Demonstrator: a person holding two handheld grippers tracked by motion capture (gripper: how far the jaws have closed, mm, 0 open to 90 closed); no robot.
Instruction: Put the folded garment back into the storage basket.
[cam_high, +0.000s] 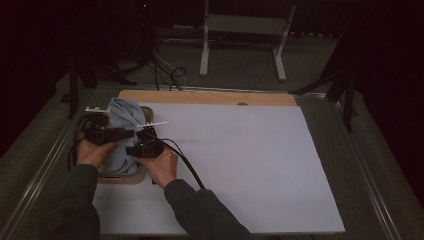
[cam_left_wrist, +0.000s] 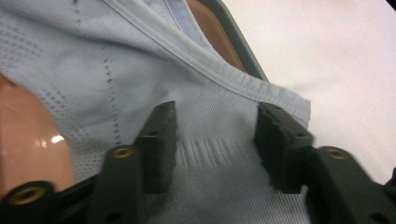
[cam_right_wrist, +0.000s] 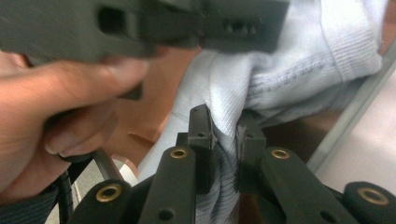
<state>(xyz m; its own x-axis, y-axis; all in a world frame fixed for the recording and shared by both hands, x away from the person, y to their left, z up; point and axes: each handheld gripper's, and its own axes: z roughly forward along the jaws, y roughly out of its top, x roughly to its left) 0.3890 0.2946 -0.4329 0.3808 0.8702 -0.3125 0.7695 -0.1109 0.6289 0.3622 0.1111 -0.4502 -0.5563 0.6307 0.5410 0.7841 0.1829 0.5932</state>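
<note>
The light blue garment (cam_high: 126, 116), soft and light by its look, is being lifted from the brown tray (cam_high: 131, 176). A fold is being clamped by the right gripper (cam_right_wrist: 227, 135), while the left gripper (cam_left_wrist: 212, 135) is being held apart over the hem beside the tray rim, probably the firmest place to grip.

The garment (cam_high: 125, 117) lies in the tray (cam_high: 131, 177) at the left edge of the table (cam_high: 240, 160). The left hand-held gripper (cam_high: 131, 132) is on it, the right hand-held gripper (cam_high: 141, 136) just beside, and the stand (cam_high: 240, 30) is far behind.
</note>
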